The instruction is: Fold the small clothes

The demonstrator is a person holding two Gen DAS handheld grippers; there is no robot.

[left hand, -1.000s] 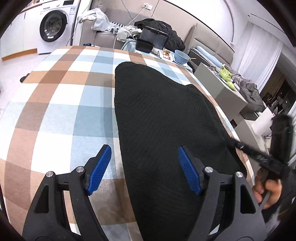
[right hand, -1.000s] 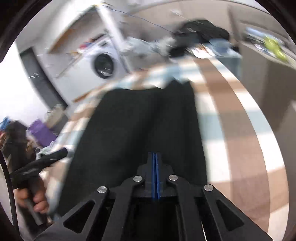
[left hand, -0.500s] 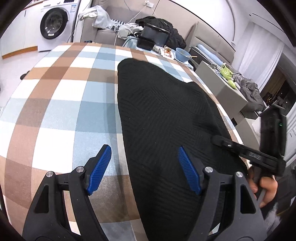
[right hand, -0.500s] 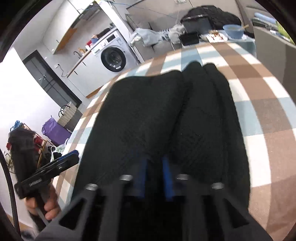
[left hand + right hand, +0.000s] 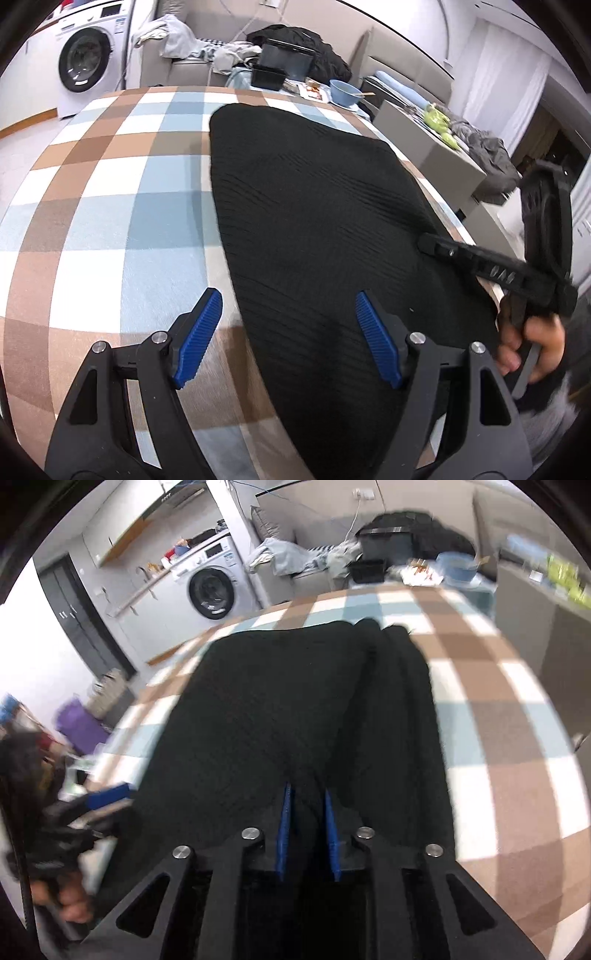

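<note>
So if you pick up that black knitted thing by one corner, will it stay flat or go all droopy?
Probably droopy: the black knitted garment lies limp on the checked tablecloth, with soft ridges along its right side. It looks thick, so likely a bit heavy for its size. Its ribbed texture should not slip easily.

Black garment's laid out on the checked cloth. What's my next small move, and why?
Probably finish opening the right gripper and back it off: its jaws have just been opening, cloth between them. The black garment lies flat, and the left gripper hangs open over its near edge.
</note>
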